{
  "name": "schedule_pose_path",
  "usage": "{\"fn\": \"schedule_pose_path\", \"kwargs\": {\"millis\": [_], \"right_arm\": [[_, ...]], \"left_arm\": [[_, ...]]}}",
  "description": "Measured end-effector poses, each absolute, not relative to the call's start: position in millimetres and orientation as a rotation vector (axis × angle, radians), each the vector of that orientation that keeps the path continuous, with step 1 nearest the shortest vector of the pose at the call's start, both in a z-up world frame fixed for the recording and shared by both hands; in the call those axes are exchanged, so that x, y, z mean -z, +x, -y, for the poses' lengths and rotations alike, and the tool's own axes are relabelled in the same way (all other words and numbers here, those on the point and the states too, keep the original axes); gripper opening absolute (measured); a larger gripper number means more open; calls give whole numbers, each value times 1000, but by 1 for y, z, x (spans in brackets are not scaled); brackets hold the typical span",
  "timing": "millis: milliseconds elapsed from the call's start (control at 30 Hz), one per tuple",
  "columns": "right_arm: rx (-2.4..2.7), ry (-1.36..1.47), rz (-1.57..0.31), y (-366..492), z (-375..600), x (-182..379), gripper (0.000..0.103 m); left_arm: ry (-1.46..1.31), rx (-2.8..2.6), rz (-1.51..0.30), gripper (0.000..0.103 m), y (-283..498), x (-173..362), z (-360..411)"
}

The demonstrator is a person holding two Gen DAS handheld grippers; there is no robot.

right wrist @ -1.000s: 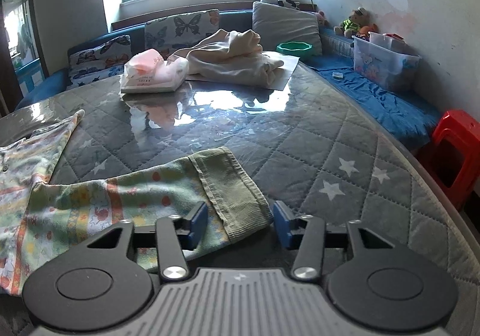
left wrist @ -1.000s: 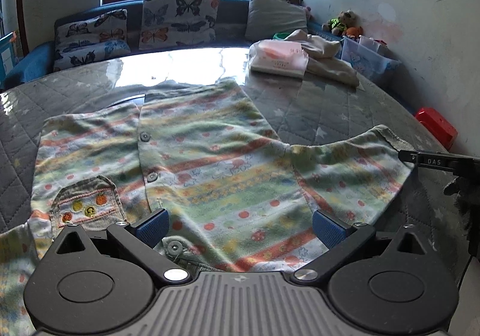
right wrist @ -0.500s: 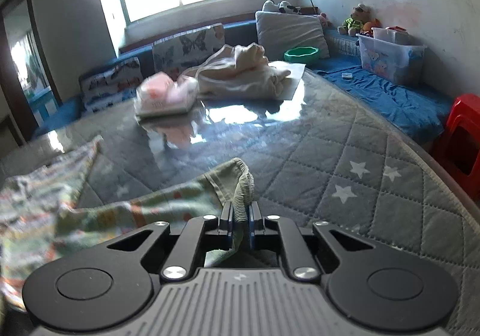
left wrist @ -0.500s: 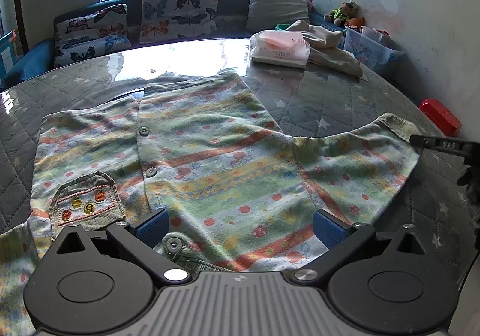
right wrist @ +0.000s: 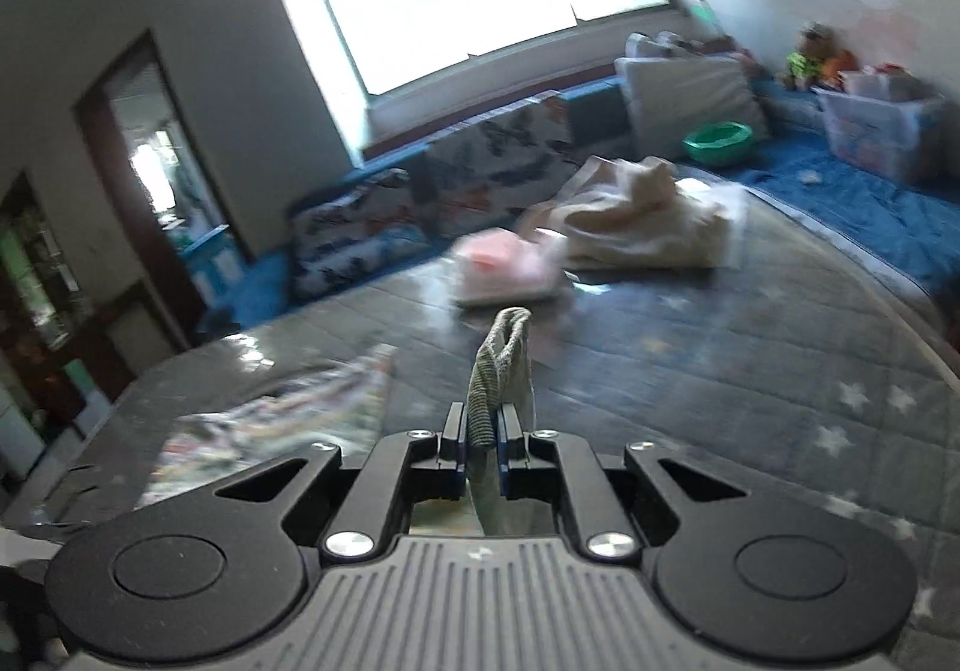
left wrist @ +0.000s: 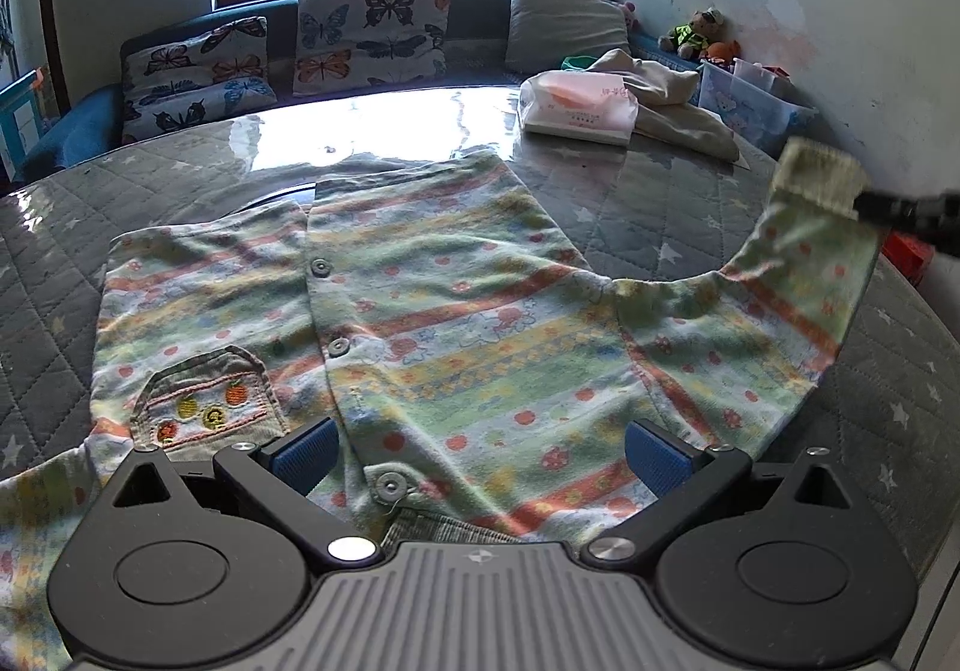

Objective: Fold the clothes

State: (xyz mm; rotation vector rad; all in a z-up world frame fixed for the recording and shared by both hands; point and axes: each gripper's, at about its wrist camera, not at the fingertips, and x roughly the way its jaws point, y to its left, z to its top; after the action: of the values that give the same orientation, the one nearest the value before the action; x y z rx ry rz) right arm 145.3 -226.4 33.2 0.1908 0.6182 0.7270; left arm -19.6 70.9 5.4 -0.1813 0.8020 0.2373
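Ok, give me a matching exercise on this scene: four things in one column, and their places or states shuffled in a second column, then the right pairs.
Things:
1. sleeve cuff
2. left gripper
3. chest pocket
4. tissue pack

States or places:
A. open, over the collar end of the shirt
B. pinched in the right gripper, raised off the table
C. at the far side of the table, beside the beige cloth
D. stitched with small fruit shapes

Pairs: 1-B, 2-A, 3-D, 4-C

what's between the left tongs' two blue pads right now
In the left wrist view, the striped shirt lies flat between the open left tongs, its bottom snap button there too.
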Motion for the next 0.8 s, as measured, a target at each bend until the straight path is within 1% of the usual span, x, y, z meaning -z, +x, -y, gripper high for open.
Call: {"fn": "schedule_pose_path", "kwargs": {"millis": [200,400,567,800], "right_arm": [[-894,202,-605,126,189,-61,8],[-1017,174,-612,109,140,-71,8],[-1109,136,-642,91,98,-68,8],[-1200,41,-709,63,41,-48,8]], "left_arm": [[-201,-247,-780,103,-30,-8,-80],[-232,-287,-745,103,-50,-14,-100],[-272,-339,-716,103,-70,-17,-124],[-341,-434,-675,103,-100,-20,-162]]}}
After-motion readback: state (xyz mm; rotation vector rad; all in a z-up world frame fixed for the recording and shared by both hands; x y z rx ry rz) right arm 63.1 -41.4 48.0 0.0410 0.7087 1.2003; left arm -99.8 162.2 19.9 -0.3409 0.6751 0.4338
